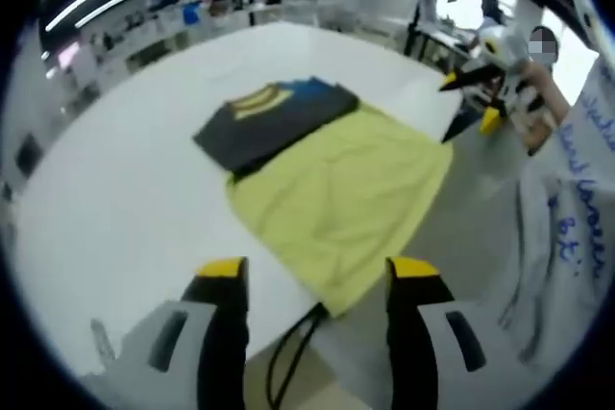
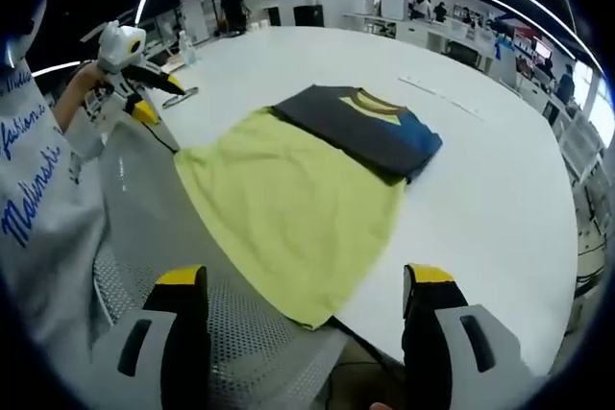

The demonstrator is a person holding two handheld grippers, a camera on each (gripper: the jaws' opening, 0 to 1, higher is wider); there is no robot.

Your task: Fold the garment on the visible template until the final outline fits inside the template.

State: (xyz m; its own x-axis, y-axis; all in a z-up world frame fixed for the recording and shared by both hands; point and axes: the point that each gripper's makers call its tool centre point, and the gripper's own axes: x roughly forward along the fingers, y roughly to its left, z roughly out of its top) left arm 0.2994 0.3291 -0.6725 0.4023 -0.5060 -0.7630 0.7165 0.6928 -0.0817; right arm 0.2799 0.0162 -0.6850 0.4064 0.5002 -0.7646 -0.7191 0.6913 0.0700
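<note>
Currently we see the folded dark garment (image 1: 274, 122) lying on the far end of the yellow template (image 1: 346, 194), both flat on the white table (image 1: 125, 199). It overlaps the template's far edge and spills partly onto bare table; a yellow collar and a blue patch show on top. In the right gripper view the garment (image 2: 360, 127) sits the same way on the template (image 2: 288, 213), with the table (image 2: 480, 189) around it.

We have the left gripper (image 1: 317, 280) hanging over the near table edge, jaws spread wide, nothing between them. The right gripper (image 2: 303, 285) is likewise wide apart and empty, held off the template's near corner. Neither touches the cloth. A black cable (image 1: 288, 352) hangs below the table edge.
</note>
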